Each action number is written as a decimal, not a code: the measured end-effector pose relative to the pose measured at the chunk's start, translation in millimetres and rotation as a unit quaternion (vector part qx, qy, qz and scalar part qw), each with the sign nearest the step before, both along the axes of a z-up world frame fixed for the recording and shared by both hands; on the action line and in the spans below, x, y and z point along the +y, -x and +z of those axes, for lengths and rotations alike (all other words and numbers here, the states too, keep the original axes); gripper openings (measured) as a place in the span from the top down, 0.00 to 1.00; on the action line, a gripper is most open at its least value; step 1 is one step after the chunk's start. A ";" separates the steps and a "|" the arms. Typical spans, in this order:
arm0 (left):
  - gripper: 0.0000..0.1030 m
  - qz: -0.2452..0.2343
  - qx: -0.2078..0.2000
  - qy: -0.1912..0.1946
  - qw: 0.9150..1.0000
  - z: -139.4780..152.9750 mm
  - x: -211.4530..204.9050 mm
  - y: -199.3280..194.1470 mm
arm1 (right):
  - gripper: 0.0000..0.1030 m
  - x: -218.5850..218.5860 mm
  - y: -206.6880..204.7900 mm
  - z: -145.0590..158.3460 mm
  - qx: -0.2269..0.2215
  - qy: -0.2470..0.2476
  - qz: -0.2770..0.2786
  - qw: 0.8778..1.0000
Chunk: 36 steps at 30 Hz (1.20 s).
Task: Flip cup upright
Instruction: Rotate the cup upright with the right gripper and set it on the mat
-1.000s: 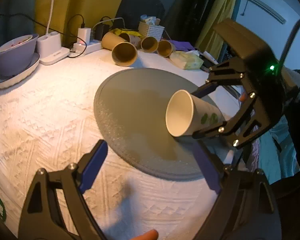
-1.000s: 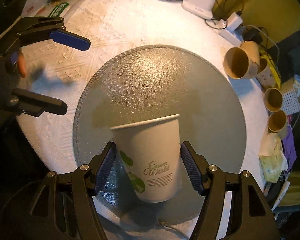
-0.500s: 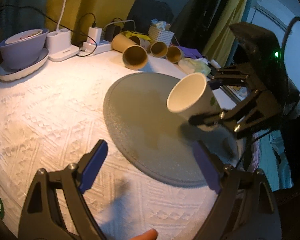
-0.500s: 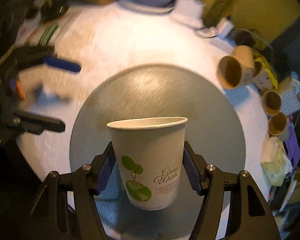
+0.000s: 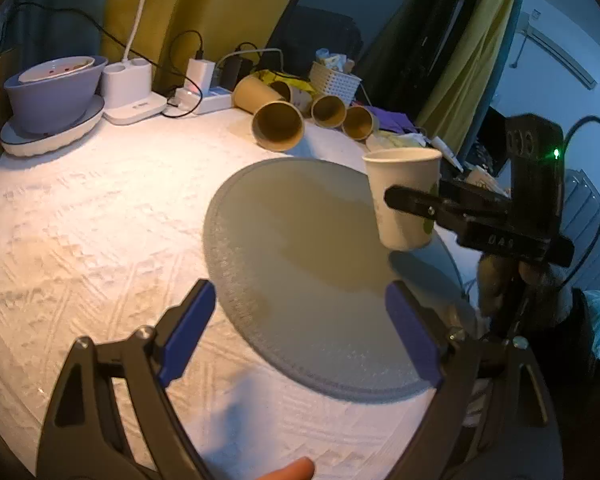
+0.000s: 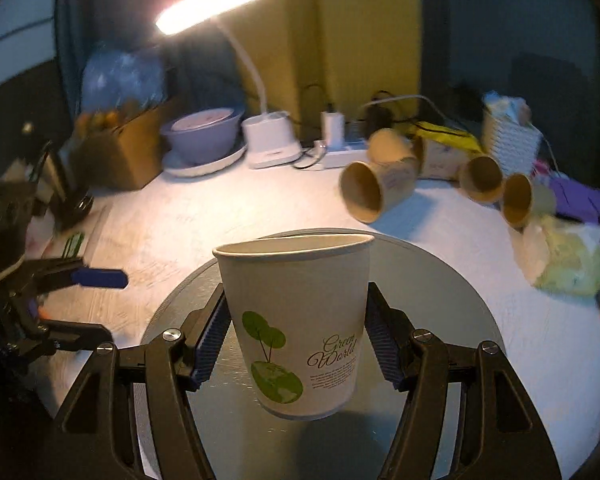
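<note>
Since a second ago the cup (image 6: 296,328) has swung from lying on its side, mouth toward the left gripper, to upright with its mouth on top, and it now hangs clear of the mat (image 5: 300,240) with its shadow beneath it. Clamped on the cup's sides, the right gripper (image 6: 296,344) presses a blue pad against each flank, its fingers level. From the left wrist view the cup (image 5: 404,196) sits at about 2 o'clock over the mat's far right part, with one black finger (image 5: 428,208) of the right gripper crossing its wall. Its green leaf print and "Green World" lettering face the right wrist camera. Low at the near edge of the mat, the left gripper (image 5: 300,332) has its blue pads spread wide with nothing between them; from the right wrist view it shows at 9 o'clock (image 6: 88,304), well apart from the cup. Brown cups (image 5: 278,126) lie on their sides at 12 o'clock beyond the mat, near a power strip (image 5: 212,102). A purple bowl (image 5: 52,92) on a plate stands at 10 o'clock, beside a white lamp base (image 5: 130,92). A lit lamp head (image 6: 208,4) glows at 11 o'clock in the right wrist view, which is blurred toward its edges.
</note>
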<state>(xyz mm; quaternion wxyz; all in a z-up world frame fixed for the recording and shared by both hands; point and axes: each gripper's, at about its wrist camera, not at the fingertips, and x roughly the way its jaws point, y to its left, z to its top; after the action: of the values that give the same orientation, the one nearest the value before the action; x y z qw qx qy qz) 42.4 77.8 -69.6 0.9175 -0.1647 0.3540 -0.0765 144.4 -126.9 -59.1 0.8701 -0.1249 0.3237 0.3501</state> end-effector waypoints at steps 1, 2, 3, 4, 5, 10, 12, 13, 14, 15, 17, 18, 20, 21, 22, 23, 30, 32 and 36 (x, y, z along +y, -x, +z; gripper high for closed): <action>0.15 0.000 0.001 -0.002 1.000 -0.3 -2.7 -1.6 | 0.34 -3.0 0.0 -1.6 0.000 -0.002 -0.006 1.000; 0.15 0.001 0.001 -0.002 1.000 -0.6 -4.9 -3.0 | 0.34 -6.7 0.1 -3.1 -0.001 -0.005 -0.010 1.000; 0.15 0.000 0.002 -0.002 1.000 -1.0 -7.0 -4.0 | 0.34 -11.1 0.1 -4.4 -0.001 -0.012 -0.014 1.000; 0.15 -0.002 0.003 -0.002 1.000 -1.7 -10.0 -5.7 | 0.34 -13.5 1.5 -6.5 -0.001 -0.014 -0.017 1.000; 0.15 -0.004 0.005 -0.003 1.000 -2.2 -12.5 -7.2 | 0.34 -16.3 2.2 -7.8 -0.002 -0.016 -0.021 1.000; 0.15 -0.011 0.009 -0.011 1.000 -3.4 -25.1 -10.8 | 0.34 -31.0 5.7 -14.1 -0.005 -0.020 -0.036 0.999; 0.15 -0.012 0.008 -0.011 1.000 -2.9 -28.2 -12.1 | 0.34 -33.9 7.8 -16.8 -0.007 -0.016 -0.041 0.999; 0.15 -0.012 0.007 -0.011 1.000 -2.5 -29.7 -12.7 | 0.34 -35.7 8.1 -18.8 -0.007 -0.013 -0.044 0.999; 0.15 -0.012 0.006 -0.012 1.000 -2.0 -31.4 -13.1 | 0.34 -38.1 8.3 -20.5 -0.008 -0.008 -0.048 0.999; 0.15 -0.012 0.005 -0.014 1.000 -1.8 -32.8 -13.6 | 0.34 -40.1 8.3 -22.0 -0.012 -0.002 -0.055 0.998; 0.15 -0.014 0.004 -0.020 1.000 -1.1 -37.2 -14.1 | 0.34 -43.0 8.9 -23.6 -0.015 0.005 -0.063 0.998; 0.15 -0.015 0.003 -0.024 1.000 -0.8 -39.8 -14.2 | 0.34 -44.9 10.1 -24.0 -0.017 0.007 -0.068 0.998; 0.15 -0.016 0.002 -0.029 0.999 0.0 -43.6 -13.8 | 0.34 -47.7 12.3 -24.8 -0.019 0.010 -0.073 0.997; 0.14 -0.016 0.001 -0.031 0.999 0.3 -45.2 -13.9 | 0.34 -48.9 13.7 -25.4 -0.019 0.013 -0.077 0.997; 0.15 -0.016 -0.001 -0.034 0.999 0.8 -47.2 -13.2 | 0.34 -49.5 14.5 -25.7 -0.020 0.015 -0.081 0.996; 0.15 -0.015 -0.003 -0.037 0.999 1.3 -48.4 -12.9 | 0.33 -51.2 15.7 -26.3 -0.020 0.017 -0.085 0.996; 0.15 -0.006 -0.015 -0.065 0.998 4.2 -58.5 -8.5 | 0.27 -61.4 29.8 -25.1 -0.018 0.011 -0.106 0.994; 0.15 -0.001 -0.018 -0.070 0.997 5.3 -60.8 -6.8 | 0.27 -63.3 35.6 -24.0 -0.017 0.011 -0.109 0.994; 0.15 0.006 -0.028 -0.072 0.997 9.9 -64.1 -2.2 | 0.27 -66.5 49.1 -19.3 -0.017 0.014 -0.120 0.993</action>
<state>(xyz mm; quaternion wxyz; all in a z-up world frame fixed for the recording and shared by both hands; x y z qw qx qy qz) 44.6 13.7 -59.6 0.9370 -0.0978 0.3315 -0.0497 95.4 -193.5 -78.4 0.9093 -0.1034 0.3264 0.2366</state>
